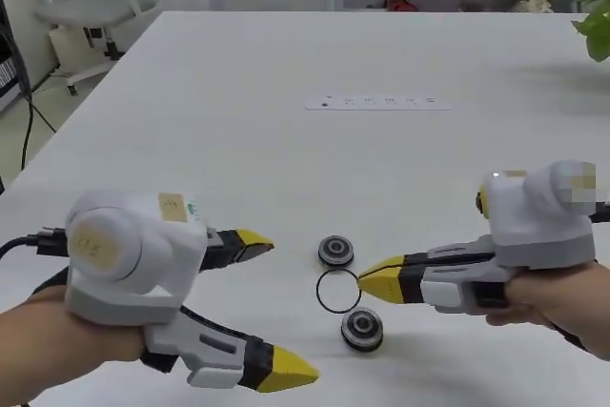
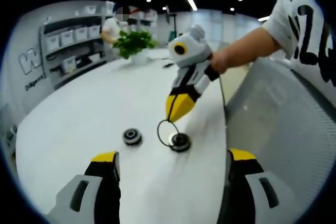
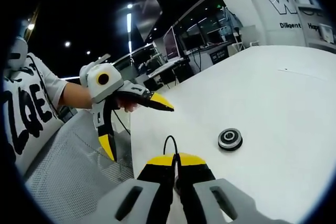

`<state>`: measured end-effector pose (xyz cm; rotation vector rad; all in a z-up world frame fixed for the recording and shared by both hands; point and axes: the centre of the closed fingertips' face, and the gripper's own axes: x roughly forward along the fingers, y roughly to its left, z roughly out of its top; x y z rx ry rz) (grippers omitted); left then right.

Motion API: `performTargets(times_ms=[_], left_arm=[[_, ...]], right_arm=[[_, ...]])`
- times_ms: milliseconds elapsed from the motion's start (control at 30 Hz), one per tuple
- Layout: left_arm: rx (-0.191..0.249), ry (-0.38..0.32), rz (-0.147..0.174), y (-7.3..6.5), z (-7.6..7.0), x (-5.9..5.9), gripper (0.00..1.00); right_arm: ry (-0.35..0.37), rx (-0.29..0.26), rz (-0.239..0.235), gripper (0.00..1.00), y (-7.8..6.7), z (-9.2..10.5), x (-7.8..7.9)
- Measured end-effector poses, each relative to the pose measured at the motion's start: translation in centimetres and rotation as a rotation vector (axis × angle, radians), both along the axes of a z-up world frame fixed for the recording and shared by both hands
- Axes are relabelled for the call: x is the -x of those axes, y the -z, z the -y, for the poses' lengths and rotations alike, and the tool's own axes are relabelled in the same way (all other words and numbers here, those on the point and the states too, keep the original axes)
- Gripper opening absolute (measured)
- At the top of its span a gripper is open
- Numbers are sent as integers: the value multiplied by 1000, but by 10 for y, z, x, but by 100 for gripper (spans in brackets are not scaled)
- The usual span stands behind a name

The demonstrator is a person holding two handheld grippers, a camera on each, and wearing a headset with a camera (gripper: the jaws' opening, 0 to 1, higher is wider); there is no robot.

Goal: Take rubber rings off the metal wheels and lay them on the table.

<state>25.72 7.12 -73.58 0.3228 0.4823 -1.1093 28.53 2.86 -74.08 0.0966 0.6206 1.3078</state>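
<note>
Head view: right hand-held gripper [image 1: 366,282] has its jaws together, pinched on the thin black rubber ring [image 1: 317,291], a free loop between the far metal wheel [image 1: 335,251] and the near metal wheel [image 1: 362,328] on the worktop [image 1: 286,121]. Left hand-held gripper [image 1: 289,308] has its jaws apart, empty, left of the wheels. Ring judged light, soft and stretchy, so pinch its thin band; the wheels look stiff and likely to roll.

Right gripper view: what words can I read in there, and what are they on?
"Diligent": on the wall, under a big "W".
"Hap": beside it, the rest cut off.
"ZGE", as far as it reads: on the person's shirt, partly hidden.
</note>
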Motion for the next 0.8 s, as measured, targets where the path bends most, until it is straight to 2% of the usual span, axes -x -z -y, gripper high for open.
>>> performTargets(times_ms=[200, 700, 800], left_arm=[[4, -18, -9, 1, -6, -1, 87], [-6, -45, -10, 4, -17, -2, 89], [-19, -43, -5, 7, -19, -2, 88]], right_arm=[[-5, 10, -4, 0, 6, -2, -5], [-41, 42, -6, 0, 14, -17, 0], [-48, 52, -7, 0, 17, -18, 0]])
